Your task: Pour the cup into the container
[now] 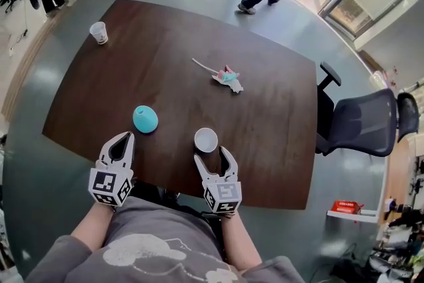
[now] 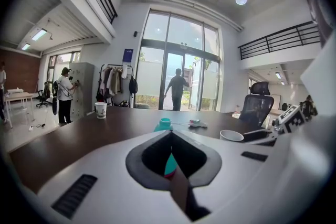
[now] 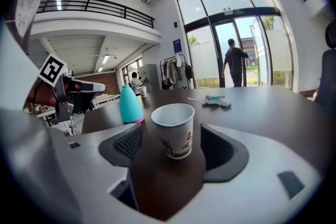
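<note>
Standing upright, the cup (image 3: pixel 175 131) opens upward.

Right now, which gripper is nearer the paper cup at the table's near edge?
Right. The right gripper has its open jaws either side of the paper cup, not pressing it. The left gripper, shut, sits off to the cup's left.

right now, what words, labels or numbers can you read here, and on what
None can be read.
Near cup: small print and a red mark, too blurred.
Blue sign by the door: too small.
Red box: too small.
Cubes: square markers only, no words.
</note>
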A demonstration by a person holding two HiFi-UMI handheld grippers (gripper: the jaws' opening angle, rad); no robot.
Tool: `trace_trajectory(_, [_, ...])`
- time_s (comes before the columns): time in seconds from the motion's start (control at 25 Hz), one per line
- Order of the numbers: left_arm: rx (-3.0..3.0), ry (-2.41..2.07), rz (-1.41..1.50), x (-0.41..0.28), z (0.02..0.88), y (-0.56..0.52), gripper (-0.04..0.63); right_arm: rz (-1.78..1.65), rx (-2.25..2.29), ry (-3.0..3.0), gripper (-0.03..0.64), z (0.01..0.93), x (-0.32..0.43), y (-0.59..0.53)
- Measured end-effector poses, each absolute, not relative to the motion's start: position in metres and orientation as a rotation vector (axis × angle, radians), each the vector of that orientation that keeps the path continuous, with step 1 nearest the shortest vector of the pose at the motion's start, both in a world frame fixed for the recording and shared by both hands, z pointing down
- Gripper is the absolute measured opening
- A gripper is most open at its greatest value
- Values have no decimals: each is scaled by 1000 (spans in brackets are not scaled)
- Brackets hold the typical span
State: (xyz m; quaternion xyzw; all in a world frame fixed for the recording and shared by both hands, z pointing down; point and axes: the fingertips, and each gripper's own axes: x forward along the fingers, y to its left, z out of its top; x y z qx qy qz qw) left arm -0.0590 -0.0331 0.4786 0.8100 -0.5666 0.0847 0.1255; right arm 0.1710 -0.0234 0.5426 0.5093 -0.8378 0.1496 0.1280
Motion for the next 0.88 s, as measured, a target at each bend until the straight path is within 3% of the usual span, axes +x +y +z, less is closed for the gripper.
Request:
trace_trajectory(0.16, [2363,-1640,267,-65,483,-41,8,452,1473,-2409,348,555,158,-38])
trace_trajectory(0.88, [2373,-1580,333,-78,503,-71,8,384,1473,-2331,348,576,142,-76])
